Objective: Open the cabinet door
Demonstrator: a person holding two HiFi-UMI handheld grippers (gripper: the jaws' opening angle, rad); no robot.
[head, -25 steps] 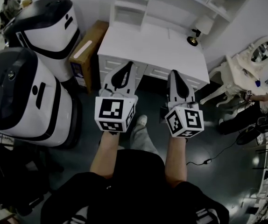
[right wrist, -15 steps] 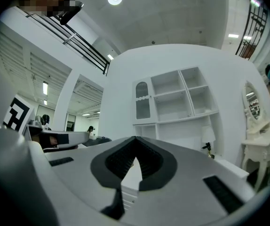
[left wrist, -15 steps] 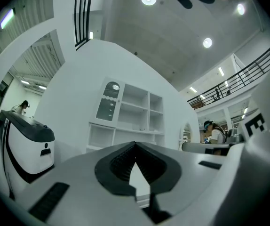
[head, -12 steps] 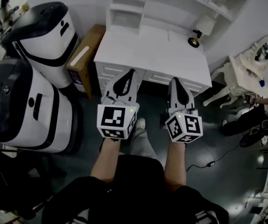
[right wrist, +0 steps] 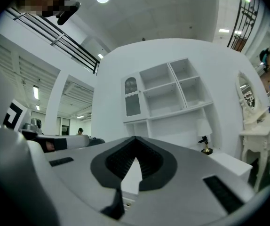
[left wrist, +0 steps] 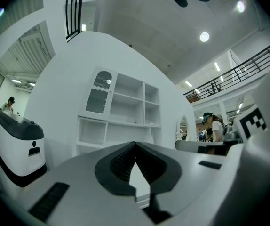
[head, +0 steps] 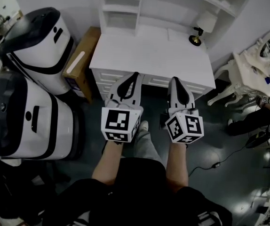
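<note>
A white desk (head: 149,51) carries a white hutch of open shelves (head: 139,4). The hutch's small cabinet door with an arched glass pane sits at its upper left (left wrist: 99,93) (right wrist: 131,98) and is closed. My left gripper (head: 134,75) (left wrist: 135,145) and right gripper (head: 175,80) (right wrist: 136,139) are held side by side, pointing level at the desk. Their tips reach the desk's front edge above the drawers (head: 107,75). Both are shut with nothing between the fingers. Both stand well short of the cabinet door.
A table lamp (head: 202,25) stands at the desk's back right. Two large white-and-black machines (head: 36,36) (head: 27,112) and a cardboard box (head: 78,60) crowd the left. A white vanity with a mirror (head: 262,55) stands at the right. A cable (head: 205,166) lies on the floor.
Both grippers and the person have moved forward toward the desk; the gripper tips now overlap its front edge. The jaws have stayed shut.
</note>
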